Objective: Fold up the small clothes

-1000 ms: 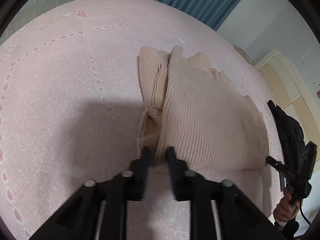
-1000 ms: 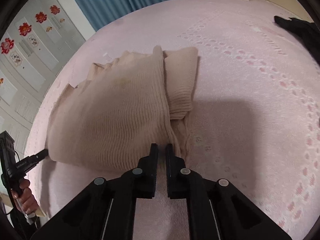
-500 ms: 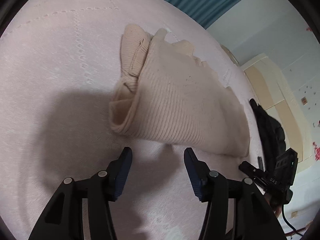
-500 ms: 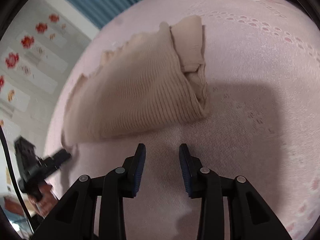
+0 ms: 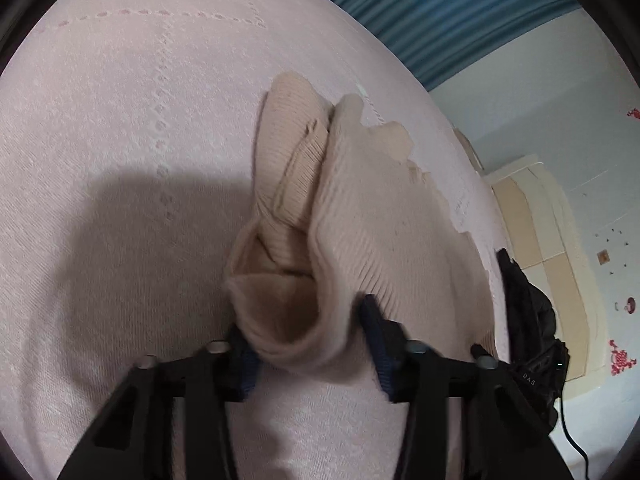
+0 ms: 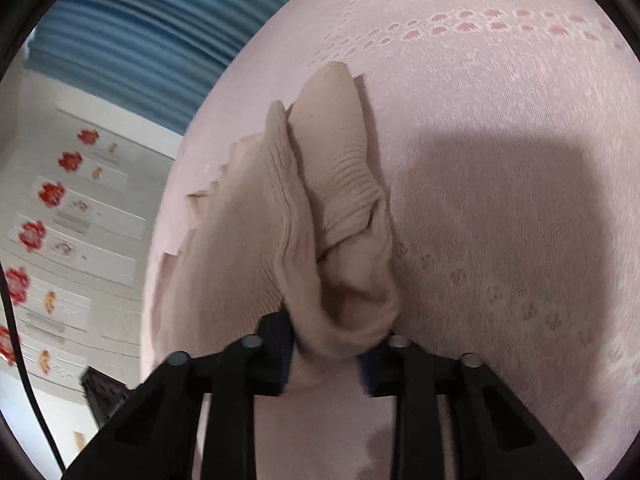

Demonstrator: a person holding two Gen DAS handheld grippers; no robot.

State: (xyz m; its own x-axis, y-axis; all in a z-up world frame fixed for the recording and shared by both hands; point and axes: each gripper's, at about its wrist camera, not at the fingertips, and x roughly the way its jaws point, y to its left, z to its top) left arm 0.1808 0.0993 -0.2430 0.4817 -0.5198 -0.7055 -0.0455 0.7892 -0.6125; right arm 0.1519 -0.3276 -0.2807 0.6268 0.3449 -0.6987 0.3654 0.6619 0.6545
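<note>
A beige ribbed knit sweater [image 5: 376, 216] lies folded on the pink bedspread [image 5: 120, 120]. My left gripper [image 5: 308, 340] is open, its jaws set wide on either side of the sweater's near left corner, where the folded layers bulge between them. In the right wrist view the same sweater [image 6: 280, 208] has its near right corner between the wide jaws of my open right gripper [image 6: 332, 352]. A folded sleeve with a ribbed cuff [image 6: 344, 172] lies along that edge.
The pink patterned bedspread [image 6: 500, 200] stretches all around. A black garment [image 5: 528, 312] lies at the bed's right edge, with a black device beside it. Blue curtains [image 5: 440, 4] and a wardrobe [image 5: 532, 220] stand beyond the bed.
Both grippers went from shut at the sweater's near edge to open and pulled back, and now have moved forward so the sweater's corners sit between their open jaws.
</note>
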